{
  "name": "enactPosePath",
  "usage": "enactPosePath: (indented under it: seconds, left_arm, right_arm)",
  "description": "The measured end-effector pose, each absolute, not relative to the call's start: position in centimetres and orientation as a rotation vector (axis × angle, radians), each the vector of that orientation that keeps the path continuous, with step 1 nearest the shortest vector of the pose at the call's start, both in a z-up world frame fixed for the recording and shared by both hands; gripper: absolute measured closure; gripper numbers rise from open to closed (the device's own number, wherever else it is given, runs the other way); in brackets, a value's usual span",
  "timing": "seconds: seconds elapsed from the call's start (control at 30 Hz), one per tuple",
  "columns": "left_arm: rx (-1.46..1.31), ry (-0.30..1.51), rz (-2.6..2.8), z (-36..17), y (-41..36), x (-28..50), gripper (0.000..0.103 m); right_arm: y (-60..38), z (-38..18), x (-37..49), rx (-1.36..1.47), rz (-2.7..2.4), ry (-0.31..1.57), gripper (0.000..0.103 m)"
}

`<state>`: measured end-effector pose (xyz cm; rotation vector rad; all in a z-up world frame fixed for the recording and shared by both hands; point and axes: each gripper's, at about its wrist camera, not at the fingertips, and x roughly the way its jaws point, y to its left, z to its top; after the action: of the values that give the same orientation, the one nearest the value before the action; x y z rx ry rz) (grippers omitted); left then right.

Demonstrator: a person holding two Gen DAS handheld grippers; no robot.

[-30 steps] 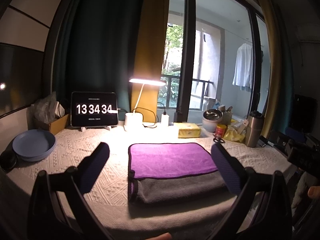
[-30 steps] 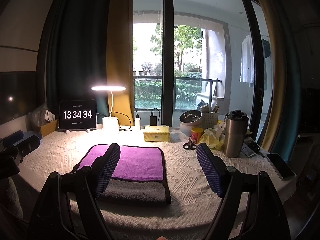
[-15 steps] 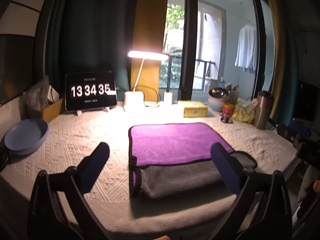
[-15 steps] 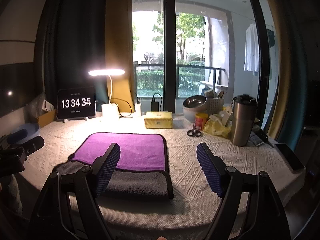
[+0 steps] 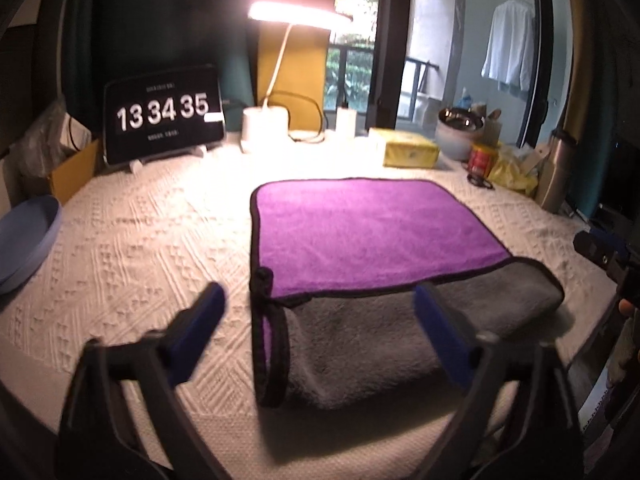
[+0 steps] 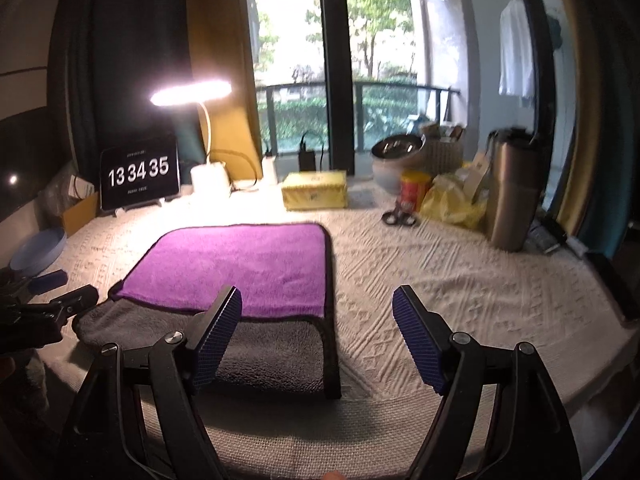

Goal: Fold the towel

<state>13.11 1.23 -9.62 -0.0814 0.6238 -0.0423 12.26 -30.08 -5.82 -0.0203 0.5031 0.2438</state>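
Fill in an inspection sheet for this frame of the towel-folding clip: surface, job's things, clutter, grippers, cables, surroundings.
Surface: table under a white textured cloth.
Job's things: towel, purple face up, near edge turned over showing grey.
Clutter: clock tablet reading 13 34 35, lit desk lamp, yellow box, blue plate, scissors, steel tumbler, red can.
Grippers: left gripper open, over the towel's near left corner; right gripper open, over its near right corner; both hold nothing.
Cables: lamp cord looping behind the base.
Surroundings: balcony window, hanging white shirt.

Plush cloth towel [image 5: 372, 232], textured woven tablecloth [image 5: 152, 240].
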Motion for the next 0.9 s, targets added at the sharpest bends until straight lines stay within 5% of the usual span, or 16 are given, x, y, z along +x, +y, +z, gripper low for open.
enactPosePath:
  seconds: [0.57,0.9]
  left_arm:
    - [-0.048,0.771,-0.036,-13.0,0.8,15.0,0.064]
    - [-0.056,0.746,-0.063,-12.7,0.6,14.2,0.085]
  right_arm:
    - [-29.8,-10.2,16.6,-0.010,0.350,0.714,0.056]
    - [-29.0,-10.7,16.2,-0.074,0.341,0.699,0.094]
